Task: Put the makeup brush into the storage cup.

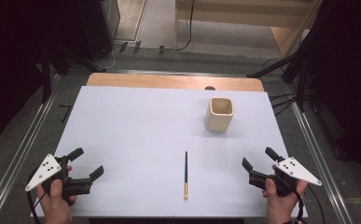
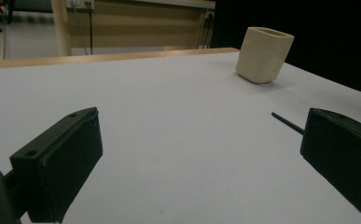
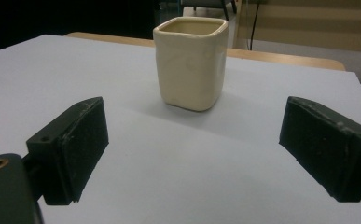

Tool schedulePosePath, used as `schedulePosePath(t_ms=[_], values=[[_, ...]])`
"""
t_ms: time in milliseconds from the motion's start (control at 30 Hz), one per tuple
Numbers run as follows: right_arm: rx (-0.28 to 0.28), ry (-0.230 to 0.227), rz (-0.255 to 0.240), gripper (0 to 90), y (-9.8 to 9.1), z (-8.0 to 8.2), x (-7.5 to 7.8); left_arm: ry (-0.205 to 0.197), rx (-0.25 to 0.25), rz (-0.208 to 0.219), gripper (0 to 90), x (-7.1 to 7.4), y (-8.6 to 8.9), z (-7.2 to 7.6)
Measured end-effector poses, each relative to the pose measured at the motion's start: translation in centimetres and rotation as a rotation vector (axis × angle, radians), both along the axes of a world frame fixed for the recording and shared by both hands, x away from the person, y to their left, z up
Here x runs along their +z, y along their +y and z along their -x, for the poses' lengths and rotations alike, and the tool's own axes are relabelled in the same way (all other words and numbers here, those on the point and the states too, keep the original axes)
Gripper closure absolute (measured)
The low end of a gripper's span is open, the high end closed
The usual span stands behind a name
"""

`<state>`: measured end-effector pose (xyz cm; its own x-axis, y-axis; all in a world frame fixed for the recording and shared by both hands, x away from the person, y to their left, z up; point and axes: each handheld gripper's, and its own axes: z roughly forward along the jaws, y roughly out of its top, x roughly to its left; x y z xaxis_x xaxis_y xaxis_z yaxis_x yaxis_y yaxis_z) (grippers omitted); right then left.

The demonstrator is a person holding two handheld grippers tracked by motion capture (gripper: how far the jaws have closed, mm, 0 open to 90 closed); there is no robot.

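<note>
High view: the left gripper [image 1: 88,162] sits at the near left corner of the white table sheet [image 1: 136,126], held in the person's left hand [image 1: 56,203], jaws spread apart with nothing between them. The right gripper [image 1: 259,160] mirrors it at the near right corner, in the right hand [image 1: 281,198], jaws likewise wide and empty. Both hover just inside the sheet's near edge, each close to its side edge.

Between the two, near the front edge and slightly right of centre, lies a thin black brush [image 1: 186,173] with a pale tip, running straight away from the person, well apart from either gripper. Bare sheet lies on both sides of it.

Farther back on the right stands a cream square cup [image 1: 219,114], upright, open top showing, near the far right corner but clear of the edges. In the right gripper view the cup [image 3: 190,63] stands dead ahead between the open jaws, with bare sheet before it. In the left gripper view the cup [image 2: 264,54] is off to the far right, and the brush's dark end [image 2: 286,122] pokes out beside the right jaw.

A wooden table edge [image 1: 173,81] shows beyond the sheet; metal rails [image 1: 24,144] flank the table.
</note>
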<state>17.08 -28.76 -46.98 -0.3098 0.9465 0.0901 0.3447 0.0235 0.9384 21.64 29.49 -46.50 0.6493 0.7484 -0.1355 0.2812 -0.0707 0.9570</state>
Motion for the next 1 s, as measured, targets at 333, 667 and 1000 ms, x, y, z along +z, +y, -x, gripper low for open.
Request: schedulePosePath(t_ms=[333,667,1000], values=[[0.019,0.007,0.02,8.7,0.6,0.0,-0.1,0.001,-0.001,-0.013,0.0,0.0,0.0,0.1],[0.058,0.014,0.03,8.7,1.7,-0.2,0.2,0.004,0.001,-0.014,0.0,0.0,-0.1,0.0],[0.105,0.03,0.043,9.2,3.4,-0.9,0.7,0.005,-0.005,-0.027,0.0,-0.1,-0.3,0.0]])
